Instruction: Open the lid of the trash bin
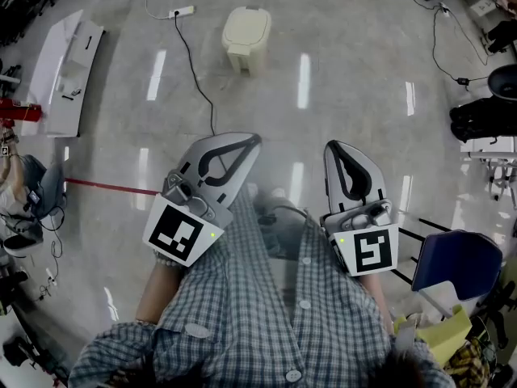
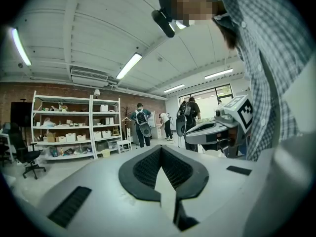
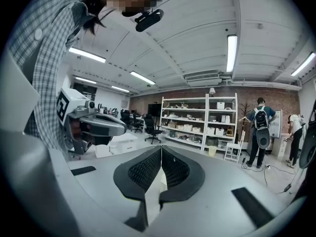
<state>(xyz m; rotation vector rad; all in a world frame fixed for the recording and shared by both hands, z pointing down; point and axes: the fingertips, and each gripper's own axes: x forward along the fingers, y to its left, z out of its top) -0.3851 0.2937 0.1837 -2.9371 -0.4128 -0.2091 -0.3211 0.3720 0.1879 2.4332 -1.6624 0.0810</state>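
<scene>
The cream trash bin [image 1: 246,35] stands on the floor far ahead in the head view, its lid down. Neither gripper view shows it. My left gripper [image 1: 256,139] and right gripper [image 1: 330,145] are held close to the person's checked shirt, well short of the bin and side by side. Both are shut with nothing between their jaws. In the left gripper view the left gripper [image 2: 160,148] has its black pads meeting at the tip and faces level into the room. The right gripper [image 3: 161,147] looks the same in its own view.
A white panel [image 1: 69,71] lies on the floor at far left. A power strip [image 1: 182,11] trails a black cable toward me. A blue chair [image 1: 456,261] is at my right. Shelving [image 2: 74,127] and standing people [image 2: 142,122] are in the distance.
</scene>
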